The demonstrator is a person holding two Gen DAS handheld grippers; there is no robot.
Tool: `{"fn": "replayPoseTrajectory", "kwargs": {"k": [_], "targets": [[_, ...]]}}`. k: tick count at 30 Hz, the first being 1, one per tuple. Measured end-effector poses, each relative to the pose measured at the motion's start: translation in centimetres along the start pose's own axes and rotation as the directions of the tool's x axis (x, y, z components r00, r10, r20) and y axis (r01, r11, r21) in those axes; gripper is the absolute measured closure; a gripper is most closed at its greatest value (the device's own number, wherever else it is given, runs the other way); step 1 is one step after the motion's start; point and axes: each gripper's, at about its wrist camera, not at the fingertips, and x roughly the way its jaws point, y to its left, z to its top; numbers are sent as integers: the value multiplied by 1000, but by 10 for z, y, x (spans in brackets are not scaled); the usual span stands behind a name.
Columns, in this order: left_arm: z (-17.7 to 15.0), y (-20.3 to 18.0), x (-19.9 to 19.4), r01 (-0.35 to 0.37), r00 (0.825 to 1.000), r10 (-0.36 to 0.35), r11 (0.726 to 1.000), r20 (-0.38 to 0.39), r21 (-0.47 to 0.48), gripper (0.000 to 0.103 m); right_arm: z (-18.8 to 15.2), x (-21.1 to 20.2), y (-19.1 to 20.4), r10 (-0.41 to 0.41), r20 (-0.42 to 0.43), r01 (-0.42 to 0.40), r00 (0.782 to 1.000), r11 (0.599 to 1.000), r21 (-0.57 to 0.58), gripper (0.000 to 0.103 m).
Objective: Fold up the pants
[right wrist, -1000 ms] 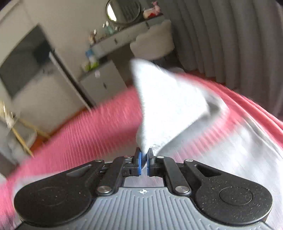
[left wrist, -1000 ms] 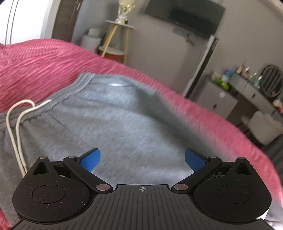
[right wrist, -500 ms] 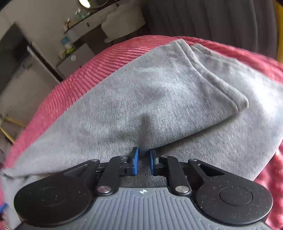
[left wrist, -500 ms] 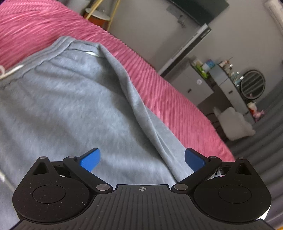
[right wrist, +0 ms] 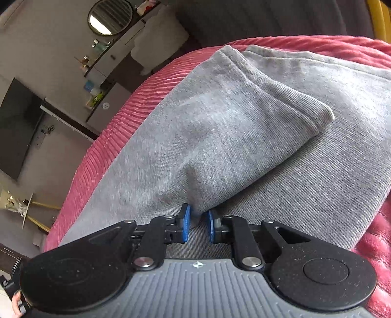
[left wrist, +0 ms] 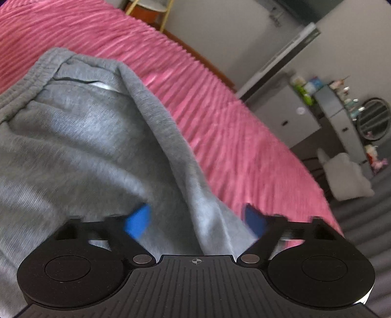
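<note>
Grey sweatpants [left wrist: 80, 137] lie on a pink ribbed bedspread [left wrist: 220, 117]. In the left wrist view the waistband [left wrist: 36, 73] is at the upper left and a raised fold of cloth runs down between my left gripper's [left wrist: 196, 220] blue pads. Those jaws are closing, with the pads still apart from the fold. In the right wrist view one pant leg [right wrist: 220, 117] is folded over the other leg [right wrist: 342, 151], cuff at the top. My right gripper [right wrist: 198, 221] is low on the cloth, jaws opening, a small pinch of fabric loose between the pads.
The bedspread's edge [right wrist: 102, 146] curves off to the left in the right wrist view. Beyond it stand a white dresser with bottles [left wrist: 305, 107], a round mirror [right wrist: 110, 16], a wall television [right wrist: 17, 127] and a gold-legged side table [right wrist: 31, 210].
The right gripper came down with the lifted pant leg, laid it over the other leg and parted its pads. The left gripper moved right along the pants to the side fold, its pads drawing inward.
</note>
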Motion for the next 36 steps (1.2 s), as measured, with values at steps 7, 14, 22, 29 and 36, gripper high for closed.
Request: {"fn": "replayPoseTrajectory", "kwargs": {"k": [7, 14, 22, 29, 36], "targets": [[16, -8, 17, 23, 999, -22, 999, -41, 36, 78, 2, -2, 20, 50, -20, -51, 999, 996, -72, 27], [7, -1, 5, 41, 999, -41, 998, 6, 55, 92, 16, -17, -4, 34, 26, -37, 999, 993, 116, 25], [12, 8, 10, 42, 999, -42, 999, 14, 8, 86, 44, -7, -29, -50, 84, 30, 995, 975, 218, 74], [29, 7, -12, 106, 994, -106, 994, 22, 6, 94, 65, 5, -31, -49, 51, 34, 997, 964, 265, 98], [32, -23, -135, 207, 953, -227, 971, 198, 120, 94, 140, -26, 36, 138, 170, -166, 976, 972, 165, 98]]}}
